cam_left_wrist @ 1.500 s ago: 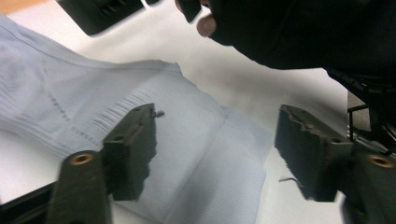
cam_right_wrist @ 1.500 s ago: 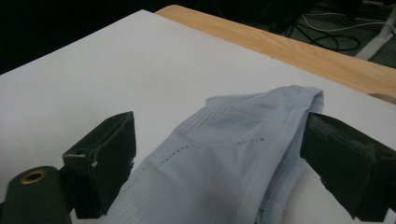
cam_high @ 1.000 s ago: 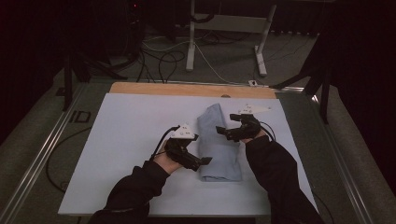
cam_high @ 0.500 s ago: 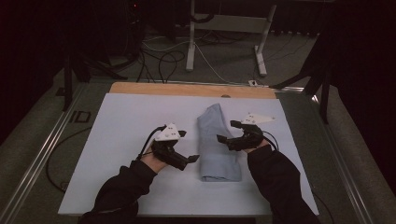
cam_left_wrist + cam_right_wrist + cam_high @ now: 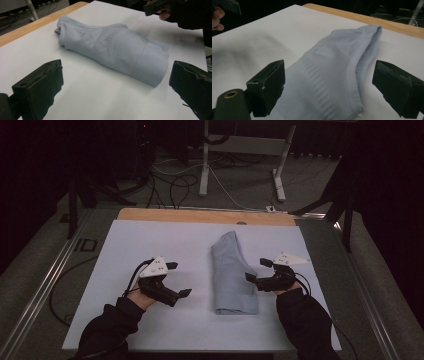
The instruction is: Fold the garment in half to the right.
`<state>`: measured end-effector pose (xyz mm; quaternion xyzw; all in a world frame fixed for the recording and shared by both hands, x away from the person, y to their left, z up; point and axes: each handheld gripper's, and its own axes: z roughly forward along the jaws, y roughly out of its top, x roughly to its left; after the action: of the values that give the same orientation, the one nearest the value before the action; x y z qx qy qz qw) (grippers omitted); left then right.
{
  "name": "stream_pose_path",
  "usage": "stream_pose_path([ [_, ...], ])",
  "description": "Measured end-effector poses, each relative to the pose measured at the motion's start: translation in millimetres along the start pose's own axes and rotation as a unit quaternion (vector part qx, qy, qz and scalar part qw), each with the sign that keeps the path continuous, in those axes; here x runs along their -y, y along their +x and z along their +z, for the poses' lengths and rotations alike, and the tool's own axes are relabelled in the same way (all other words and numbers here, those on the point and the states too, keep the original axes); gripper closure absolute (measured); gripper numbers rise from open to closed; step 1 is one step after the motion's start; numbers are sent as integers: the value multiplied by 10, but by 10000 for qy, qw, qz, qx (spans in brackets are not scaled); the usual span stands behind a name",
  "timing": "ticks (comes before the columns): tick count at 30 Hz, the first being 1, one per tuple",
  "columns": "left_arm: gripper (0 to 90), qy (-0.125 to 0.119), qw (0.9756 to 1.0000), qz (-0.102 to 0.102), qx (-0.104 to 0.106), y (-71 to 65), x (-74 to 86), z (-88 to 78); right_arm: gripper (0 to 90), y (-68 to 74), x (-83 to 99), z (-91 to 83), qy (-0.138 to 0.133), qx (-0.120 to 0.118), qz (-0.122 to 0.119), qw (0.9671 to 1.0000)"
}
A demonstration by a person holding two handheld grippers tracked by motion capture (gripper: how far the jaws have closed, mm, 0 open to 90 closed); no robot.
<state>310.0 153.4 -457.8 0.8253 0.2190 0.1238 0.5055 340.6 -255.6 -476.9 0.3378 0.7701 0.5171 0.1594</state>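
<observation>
1. Both grippers have drawn back off the cloth [image 5: 231, 275] toward the near edge of the table [image 5: 150, 240].
2. Left gripper [image 5: 179, 280], jaws apart, empty, has bare table around it.
3. Right gripper [image 5: 256, 271], jaws apart, empty, sits just beside the cloth.
4. One folded cloth lies mid-table, right of centre.

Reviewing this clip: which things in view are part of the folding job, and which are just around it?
Part of the job:
- folded light blue garment, lying on the white sheet
- left claw, open, apart from the garment
- right claw, open, at the garment's right edge

Just around:
- wooden table edge
- cables on the floor
- white stand legs
</observation>
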Motion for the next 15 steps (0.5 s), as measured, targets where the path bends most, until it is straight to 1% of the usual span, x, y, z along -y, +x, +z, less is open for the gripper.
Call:
stream_pose_path([
  [4, 0, -18, 9999, -75, -68, 22, 120, -117, 109, 6, 62, -80, -52, 45, 36, 10000],
  [6, 0, -34, 9999, -70, -68, 27, 180, -173, 108, 6, 95, -122, -66, 83, 80, 9999],
  [8, 0, -30, 9999, -106, -107, 27, 239, -224, 109, 4, 139, -163, -89, 107, 95, 9999],
  [11, 0, -22, 9998, -96, -156, 27, 317, -298, 109, -12, 220, -215, -53, 180, 101, 9998],
  [13, 0, -60, 9997, -138, -208, 36, 366, -361, 109, -9, 277, -246, 1, 237, 118, 9996],
  [14, 0, -60, 9997, -138, -208, 36, 366, -361, 109, -9, 277, -246, 1, 237, 118, 9996],
  [15, 0, -90, 9995, -197, -232, 48, 405, -411, 109, -8, 303, -261, 16, 235, 132, 9996],
])
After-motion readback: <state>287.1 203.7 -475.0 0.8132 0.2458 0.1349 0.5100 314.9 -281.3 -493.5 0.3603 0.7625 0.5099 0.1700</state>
